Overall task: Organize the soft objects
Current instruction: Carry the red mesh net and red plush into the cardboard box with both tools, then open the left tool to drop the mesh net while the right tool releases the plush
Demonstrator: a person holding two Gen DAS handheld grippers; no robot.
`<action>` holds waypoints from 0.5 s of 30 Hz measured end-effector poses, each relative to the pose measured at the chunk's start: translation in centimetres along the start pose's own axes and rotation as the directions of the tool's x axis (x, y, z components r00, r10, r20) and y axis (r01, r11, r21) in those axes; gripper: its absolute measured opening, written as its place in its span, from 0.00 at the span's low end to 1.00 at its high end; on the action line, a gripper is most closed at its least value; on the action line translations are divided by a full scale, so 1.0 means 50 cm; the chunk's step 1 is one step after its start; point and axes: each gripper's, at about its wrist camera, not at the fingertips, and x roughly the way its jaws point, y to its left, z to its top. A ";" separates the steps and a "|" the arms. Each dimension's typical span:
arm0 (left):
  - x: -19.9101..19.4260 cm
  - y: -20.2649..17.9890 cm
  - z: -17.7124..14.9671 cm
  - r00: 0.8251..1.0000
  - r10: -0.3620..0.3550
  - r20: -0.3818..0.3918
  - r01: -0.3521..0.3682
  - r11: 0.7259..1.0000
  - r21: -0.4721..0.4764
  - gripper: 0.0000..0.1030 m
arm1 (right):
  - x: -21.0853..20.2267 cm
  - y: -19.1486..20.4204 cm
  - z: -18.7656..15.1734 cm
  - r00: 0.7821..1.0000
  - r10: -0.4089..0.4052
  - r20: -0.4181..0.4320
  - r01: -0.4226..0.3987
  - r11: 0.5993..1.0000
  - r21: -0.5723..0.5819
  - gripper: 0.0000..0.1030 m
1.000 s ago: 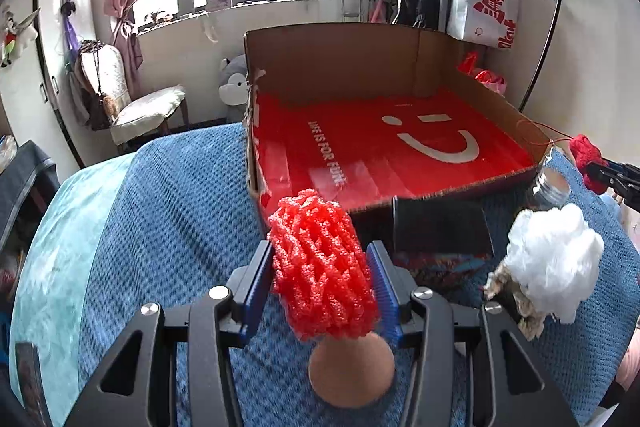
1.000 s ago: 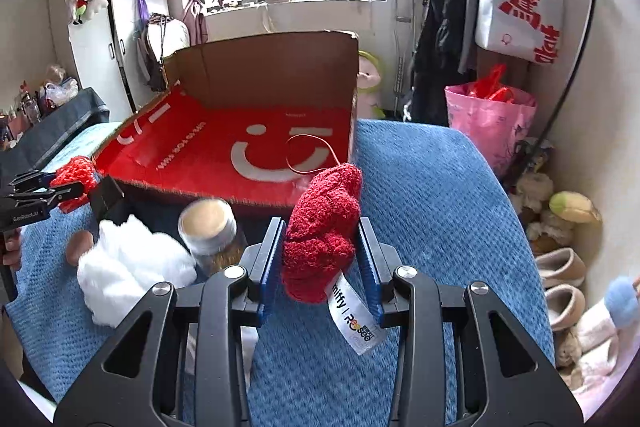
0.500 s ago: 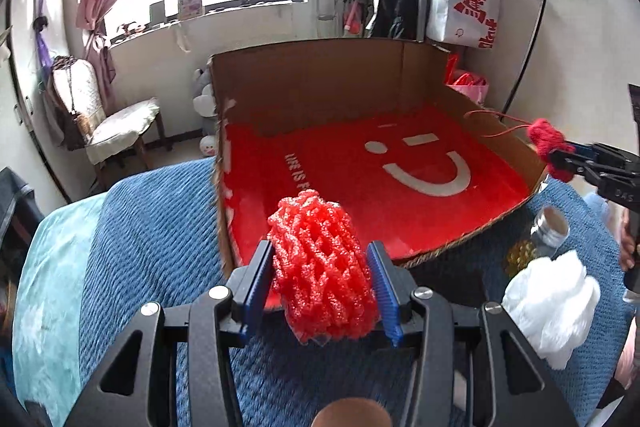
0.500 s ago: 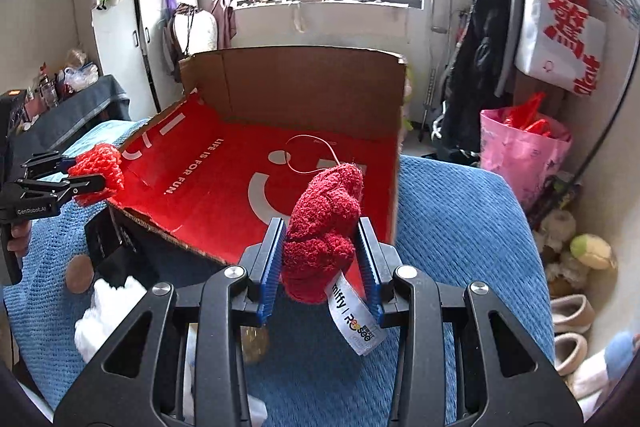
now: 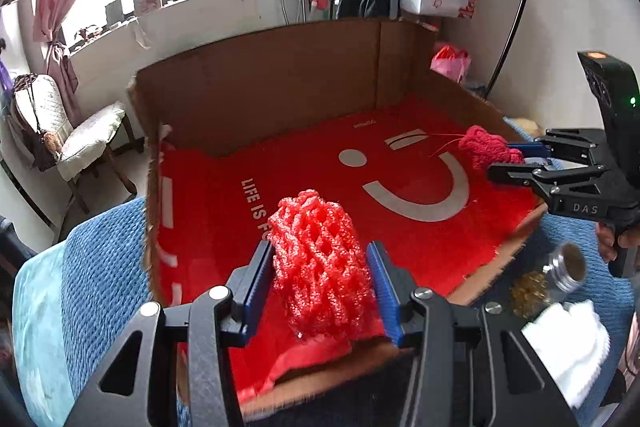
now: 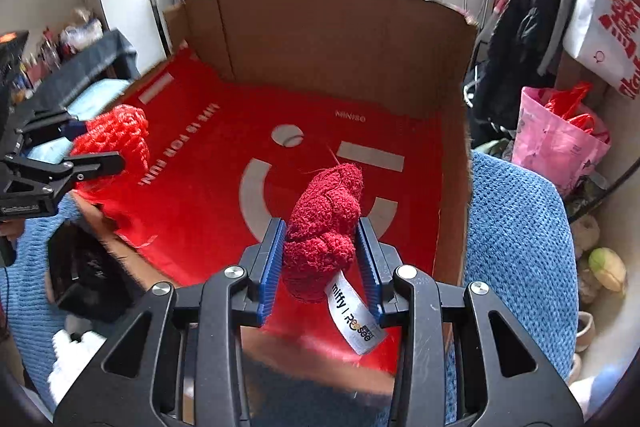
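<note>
My left gripper [image 5: 320,273] is shut on a red foam net sleeve [image 5: 320,263] and holds it above the near edge of the open cardboard box [image 5: 280,75] with a red smiley lining. My right gripper [image 6: 322,251] is shut on a dark red knitted piece [image 6: 324,223] with a white tag, held over the box's near right part. Each gripper shows in the other's view: the right gripper [image 5: 516,157] at the right edge with the knit [image 5: 486,149], the left gripper [image 6: 108,155] at the left edge with the sleeve [image 6: 114,137].
The box rests on a blue knitted blanket [image 6: 516,227]. To its right in the left wrist view lie a glass jar [image 5: 560,273] and a white fluffy wad [image 5: 564,343]. A black object [image 6: 84,279] lies by the box's near edge. A chair, clothes rack and pink bag stand around.
Both grippers have moved forward over the box with their loads still held. The brown round object and most of the white wad have dropped out of the left wrist view.
</note>
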 end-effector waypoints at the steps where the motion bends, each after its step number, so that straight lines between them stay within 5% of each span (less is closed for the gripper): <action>1: 0.012 0.000 0.006 1.000 -0.008 -0.018 0.008 1.000 0.001 0.49 | 0.010 -0.001 0.004 1.000 -0.001 -0.014 0.001 1.000 -0.001 0.33; 15: 0.122 0.021 0.050 0.989 -0.012 -0.148 0.005 0.999 -0.053 0.49 | 0.134 -0.023 0.066 0.982 -0.054 -0.181 0.053 0.999 -0.008 0.33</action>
